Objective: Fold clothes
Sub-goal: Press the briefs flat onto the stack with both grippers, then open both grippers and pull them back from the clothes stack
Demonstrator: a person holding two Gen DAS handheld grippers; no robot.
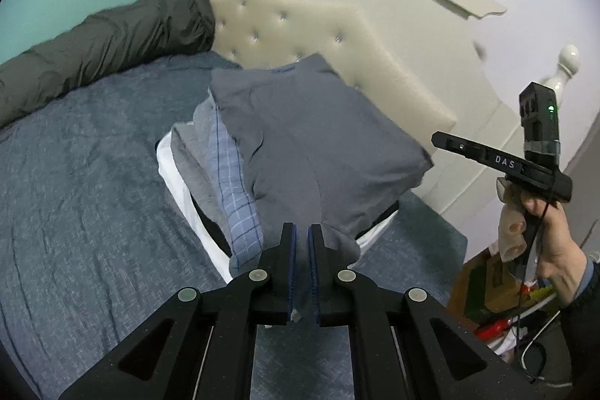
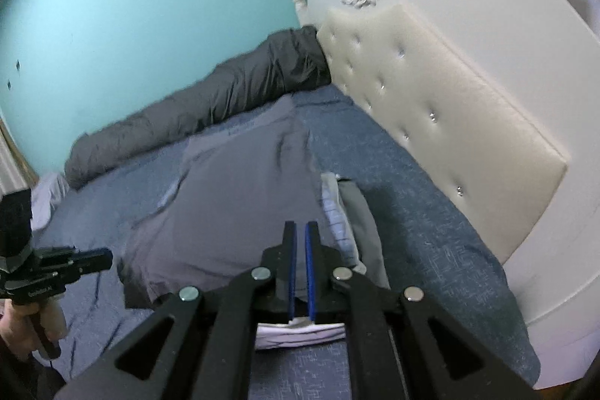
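A folded grey garment (image 1: 315, 134) lies on top of a stack of folded clothes (image 1: 225, 182) on the blue bed; it also shows in the right wrist view (image 2: 240, 197). The stack holds a blue checked piece (image 1: 234, 190), a grey piece and a white one at the bottom. My left gripper (image 1: 303, 235) is nearly closed, with a bit of grey fabric between its jaws near their base, at the garment's near edge. My right gripper (image 2: 300, 231) is nearly closed over the garment's near edge; no cloth shows between its pads. Its body shows in the left wrist view (image 1: 498, 160).
The blue bedspread (image 1: 75, 194) surrounds the stack. A dark grey rolled duvet (image 1: 105, 44) lies along the teal wall. A cream tufted headboard (image 1: 285, 25) stands behind the stack. Clutter and cables (image 1: 502, 310) sit on the floor beyond the bed's right edge.
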